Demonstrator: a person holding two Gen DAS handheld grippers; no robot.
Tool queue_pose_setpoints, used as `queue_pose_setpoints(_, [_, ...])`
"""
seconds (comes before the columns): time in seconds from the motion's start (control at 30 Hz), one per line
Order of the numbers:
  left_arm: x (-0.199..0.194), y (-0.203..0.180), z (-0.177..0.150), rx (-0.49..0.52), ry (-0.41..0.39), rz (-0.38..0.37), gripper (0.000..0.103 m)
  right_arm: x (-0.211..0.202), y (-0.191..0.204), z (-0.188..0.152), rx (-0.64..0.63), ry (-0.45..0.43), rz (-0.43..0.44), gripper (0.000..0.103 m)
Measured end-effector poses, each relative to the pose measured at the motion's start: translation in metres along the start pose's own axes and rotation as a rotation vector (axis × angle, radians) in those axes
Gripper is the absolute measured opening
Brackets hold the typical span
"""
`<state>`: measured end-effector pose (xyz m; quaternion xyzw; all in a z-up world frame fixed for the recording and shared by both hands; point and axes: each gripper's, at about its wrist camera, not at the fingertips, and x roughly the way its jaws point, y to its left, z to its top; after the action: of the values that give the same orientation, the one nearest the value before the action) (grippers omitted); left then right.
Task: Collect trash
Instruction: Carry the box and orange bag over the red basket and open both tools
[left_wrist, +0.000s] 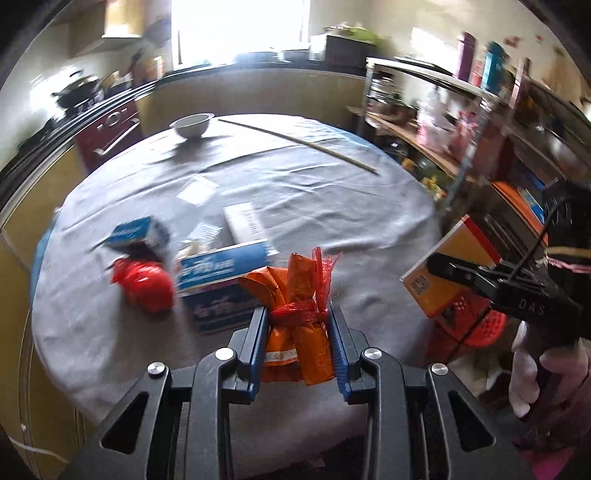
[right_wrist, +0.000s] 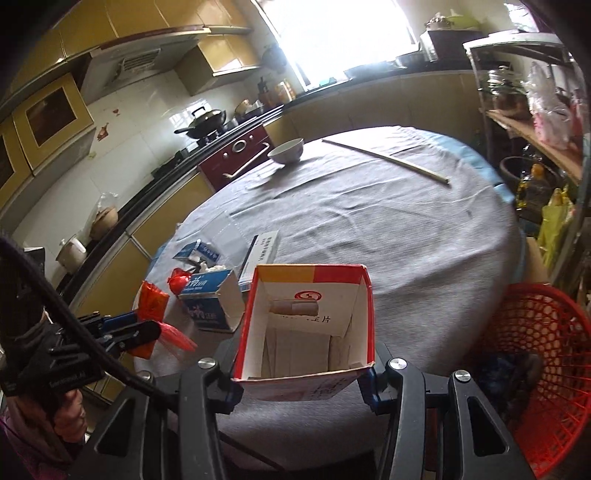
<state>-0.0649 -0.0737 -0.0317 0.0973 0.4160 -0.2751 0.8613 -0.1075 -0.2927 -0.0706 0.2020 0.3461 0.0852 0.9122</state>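
Note:
My left gripper (left_wrist: 297, 314) is shut on an orange wrapper bundle (left_wrist: 295, 288) tied with red string, held above the near table edge; it also shows in the right wrist view (right_wrist: 151, 302). My right gripper (right_wrist: 301, 369) is shut on an open red-and-yellow cardboard box (right_wrist: 306, 325), seen from the side in the left wrist view (left_wrist: 450, 266). A red plastic basket (right_wrist: 546, 354) stands on the floor at the right, beside the table. On the grey tablecloth (right_wrist: 369, 221) lie a blue box (left_wrist: 221, 280), a smaller blue carton (left_wrist: 138, 232), a red wrapper (left_wrist: 146, 284) and a white flat box (left_wrist: 243, 221).
A white bowl (right_wrist: 286, 151) and a long stick (right_wrist: 388, 160) lie at the table's far side. A shelf rack (right_wrist: 535, 122) with jars and bags stands at the right. Kitchen counter with a wok (right_wrist: 205, 122) runs along the left.

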Motion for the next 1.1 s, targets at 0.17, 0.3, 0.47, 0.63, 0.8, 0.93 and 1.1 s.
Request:
queue_pose_setpoints(0.17, [-0.002, -0.025, 0.006, 0.073, -0.013, -0.021, 0.034, -0.017, -0.01, 0.002, 0.019, -0.029, -0.021, 0.052])
queue_pose_setpoints(0.3, [0.001, -0.042, 0.018, 0.12, -0.026, -0.029, 0.034, -0.031, -0.019, 0.007, 0.037, -0.063, -0.045, 0.052])
queue_pose_setpoints(0.47, [0.005, -0.067, 0.034, 0.175, -0.041, -0.049, 0.033, -0.054, -0.037, 0.013, 0.067, -0.112, -0.095, 0.052])
queue_pose_setpoints(0.63, [0.013, -0.094, 0.047, 0.233, -0.044, -0.084, 0.034, -0.076, -0.062, 0.012, 0.113, -0.142, -0.154, 0.052])
queue_pose_setpoints(0.8, [0.03, -0.123, 0.058, 0.267, -0.018, -0.148, 0.034, -0.095, -0.093, 0.004, 0.181, -0.158, -0.214, 0.052])
queue_pose_setpoints(0.93, [0.047, -0.146, 0.066, 0.281, 0.017, -0.211, 0.034, -0.107, -0.117, -0.005, 0.233, -0.162, -0.255, 0.052])
queue_pose_setpoints(1.1, [0.07, -0.172, 0.072, 0.29, 0.072, -0.273, 0.034, -0.116, -0.143, -0.017, 0.292, -0.16, -0.3, 0.052])
